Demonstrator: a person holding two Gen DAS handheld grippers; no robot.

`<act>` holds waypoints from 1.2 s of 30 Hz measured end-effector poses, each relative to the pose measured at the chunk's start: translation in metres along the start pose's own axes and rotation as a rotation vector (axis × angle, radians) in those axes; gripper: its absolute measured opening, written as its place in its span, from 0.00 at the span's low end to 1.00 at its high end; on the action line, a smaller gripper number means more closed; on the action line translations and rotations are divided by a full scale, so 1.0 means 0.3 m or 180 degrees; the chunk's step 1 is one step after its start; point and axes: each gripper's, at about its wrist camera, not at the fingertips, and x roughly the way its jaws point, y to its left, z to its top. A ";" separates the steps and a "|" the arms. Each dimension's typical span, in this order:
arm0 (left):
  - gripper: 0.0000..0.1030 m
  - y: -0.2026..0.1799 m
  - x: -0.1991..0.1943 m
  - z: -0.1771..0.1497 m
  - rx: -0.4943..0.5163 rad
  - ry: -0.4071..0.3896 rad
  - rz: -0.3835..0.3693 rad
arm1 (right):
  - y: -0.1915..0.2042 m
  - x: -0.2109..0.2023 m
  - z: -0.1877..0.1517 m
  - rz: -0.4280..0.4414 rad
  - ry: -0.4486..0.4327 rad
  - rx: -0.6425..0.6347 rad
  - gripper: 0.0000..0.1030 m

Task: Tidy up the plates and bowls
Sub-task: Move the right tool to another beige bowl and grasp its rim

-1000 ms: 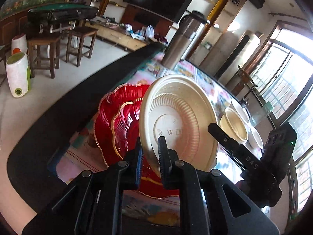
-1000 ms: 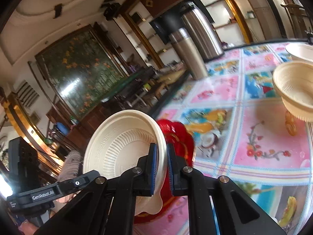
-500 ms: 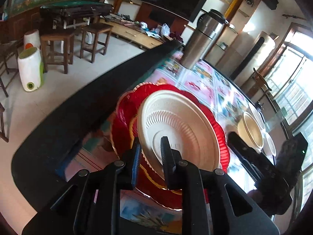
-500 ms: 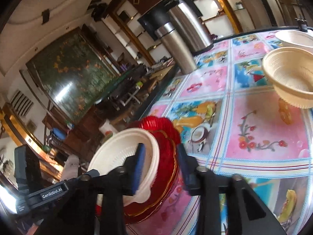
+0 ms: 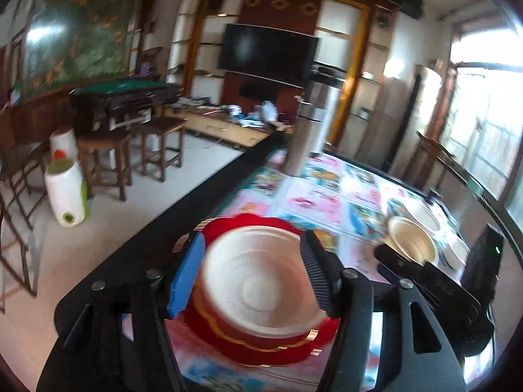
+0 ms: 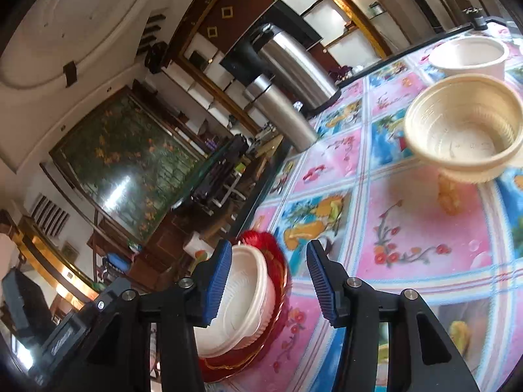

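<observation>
A cream plate (image 5: pixel 258 290) lies on top of a stack of red scalloped plates (image 5: pixel 261 349) near the table's black edge. My left gripper (image 5: pixel 251 277) hangs open above it, fingers either side and apart from it. In the right wrist view the cream plate (image 6: pixel 242 297) and the red plates (image 6: pixel 278 313) sit low left, with my right gripper (image 6: pixel 268 284) open beside them, holding nothing. Stacked beige bowls (image 6: pixel 464 130) (image 5: pixel 412 241) stand farther along the table, with a white bowl (image 6: pixel 467 55) behind.
Two steel thermos flasks (image 6: pixel 281 111) stand at the table's far edge. The table wears a pink and blue picture cloth (image 6: pixel 421 228). Wooden stools (image 5: pixel 108 160) and a white bin (image 5: pixel 67 196) stand on the floor to the left.
The cream plate went from upright in both grippers to lying flat on the red plates. Both grippers let go and opened wide, and the left one pulled back.
</observation>
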 end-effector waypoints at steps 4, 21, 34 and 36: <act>0.67 -0.144 0.010 -0.006 0.0360 0.0103 -0.0265 | -0.032 -0.080 0.054 -0.0158 -0.0286 -0.0095 0.49; 0.72 -0.602 0.518 0.077 -0.0334 0.1488 -0.0928 | -0.579 -0.336 0.382 -0.0567 -0.0629 0.0773 0.55; 0.72 -0.588 0.661 0.027 -0.0375 0.1631 -0.1102 | -0.577 -0.257 0.381 -0.0762 -0.0409 0.0619 0.55; 0.72 -0.580 0.679 0.022 -0.0449 0.1681 -0.1189 | -0.570 -0.244 0.367 -0.0828 -0.0395 0.0606 0.55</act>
